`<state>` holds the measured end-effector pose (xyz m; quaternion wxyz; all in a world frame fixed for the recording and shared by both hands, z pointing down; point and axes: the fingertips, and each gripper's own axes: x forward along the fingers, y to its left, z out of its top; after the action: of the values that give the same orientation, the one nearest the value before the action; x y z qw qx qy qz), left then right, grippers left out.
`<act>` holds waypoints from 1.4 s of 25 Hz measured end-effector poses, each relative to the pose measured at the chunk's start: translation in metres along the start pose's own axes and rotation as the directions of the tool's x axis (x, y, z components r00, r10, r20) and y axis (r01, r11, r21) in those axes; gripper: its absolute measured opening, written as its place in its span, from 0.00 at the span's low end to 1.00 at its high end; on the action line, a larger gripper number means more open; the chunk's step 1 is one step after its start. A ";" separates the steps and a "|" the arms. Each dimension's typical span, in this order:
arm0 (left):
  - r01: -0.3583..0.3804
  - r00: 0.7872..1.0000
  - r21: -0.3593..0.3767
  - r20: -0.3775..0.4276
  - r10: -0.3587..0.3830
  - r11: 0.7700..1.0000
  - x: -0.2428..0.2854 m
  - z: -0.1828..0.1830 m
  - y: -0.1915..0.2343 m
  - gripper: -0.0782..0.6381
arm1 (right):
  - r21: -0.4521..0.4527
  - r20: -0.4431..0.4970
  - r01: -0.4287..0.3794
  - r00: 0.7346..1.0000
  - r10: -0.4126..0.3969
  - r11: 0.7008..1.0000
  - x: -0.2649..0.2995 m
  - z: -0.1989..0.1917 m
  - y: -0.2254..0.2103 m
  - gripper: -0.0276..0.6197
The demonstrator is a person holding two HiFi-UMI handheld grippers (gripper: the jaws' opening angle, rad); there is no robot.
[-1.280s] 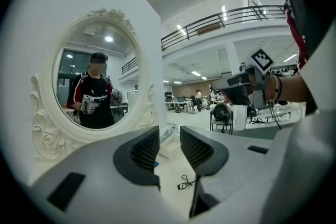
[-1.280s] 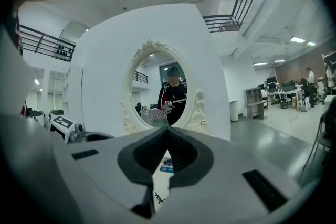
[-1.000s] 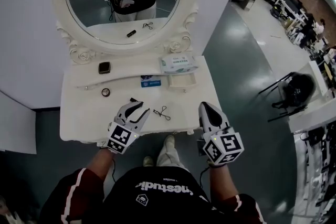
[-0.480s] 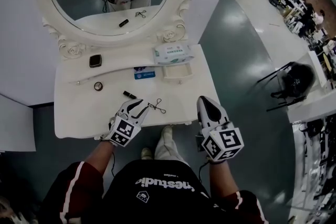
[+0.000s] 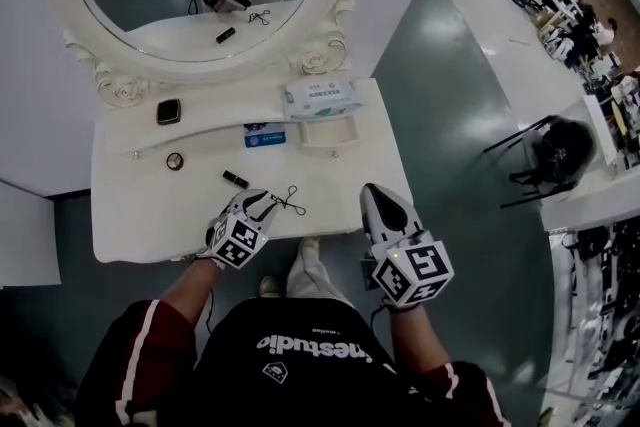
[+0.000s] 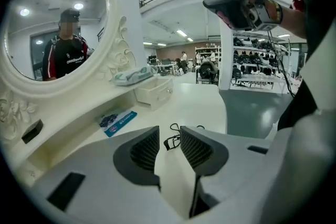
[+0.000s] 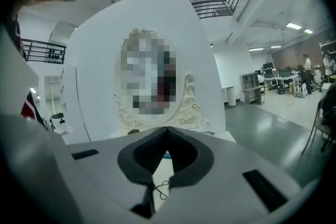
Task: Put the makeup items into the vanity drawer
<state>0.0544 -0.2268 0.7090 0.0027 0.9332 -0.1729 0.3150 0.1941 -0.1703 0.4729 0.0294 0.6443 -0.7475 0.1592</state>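
Jaws of your left gripper [image 6: 169, 131] stand a narrow gap apart and hold nothing. The thin black metal eyelash curler [image 6: 169, 142] lies on the tabletop just past their tips, in line with that gap. From the head view, this gripper sits low over the front edge of the white vanity table [image 5: 130, 215], and the curler is just beside its tips.

Your right gripper [image 7: 168, 129] has its jaws closed tip to tip with nothing between them. It is at the table's front right corner, apart from the curler.

Behind your left gripper lies a short black lipstick tube [image 5: 236, 179], and further left a small round dark-rimmed pot [image 5: 175, 160]. A square black compact [image 5: 168, 111] rests on the raised shelf under the oval white-framed mirror [image 5: 318, 60]. A blue printed card [image 5: 264, 137] lies near the middle of the table. The small white vanity drawer [image 5: 330, 133] is to the right of the card, and a white-and-green pack of wipes [image 5: 320, 96] lies just behind the drawer. None of the makeup items is in it.
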 end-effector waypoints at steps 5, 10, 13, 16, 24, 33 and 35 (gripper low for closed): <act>0.012 0.998 0.014 -0.061 -0.011 1.000 0.020 -0.013 0.000 0.27 | 0.012 0.008 -0.006 1.000 0.006 1.000 0.002 0.006 -0.005 0.05; 0.036 0.991 0.053 -0.127 -0.029 0.998 0.036 -0.027 -0.003 0.27 | 0.024 -0.002 -0.003 1.000 0.003 1.000 0.003 0.004 -0.011 0.05; 0.036 0.989 0.067 -0.147 -0.026 0.997 0.043 -0.029 -0.003 0.27 | 0.028 -0.011 -0.006 1.000 0.006 1.000 0.004 0.001 -0.013 0.05; 0.042 0.986 0.076 -0.162 -0.029 0.996 0.047 -0.031 -0.002 0.27 | 0.034 -0.021 -0.016 1.000 0.017 0.999 0.006 -0.002 -0.011 0.05; 0.046 0.983 0.114 -0.183 -0.024 0.992 0.050 -0.033 -0.001 0.26 | 0.043 -0.026 -0.020 0.999 0.021 0.999 0.008 -0.005 -0.011 0.05; 0.054 0.986 0.121 -0.162 -0.034 0.991 0.042 -0.030 -0.001 0.13 | 0.051 -0.028 -0.022 0.999 0.024 0.998 0.015 -0.007 -0.009 0.05; 0.056 0.987 0.121 -0.158 -0.037 0.991 0.040 -0.030 -0.001 0.13 | 0.053 -0.030 -0.025 0.999 0.027 0.998 0.016 -0.007 -0.006 0.05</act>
<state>0.0669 -0.2354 0.7573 -0.0348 0.9080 -0.1303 0.3966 0.1961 -0.1848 0.4844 0.0219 0.6324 -0.7509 0.1893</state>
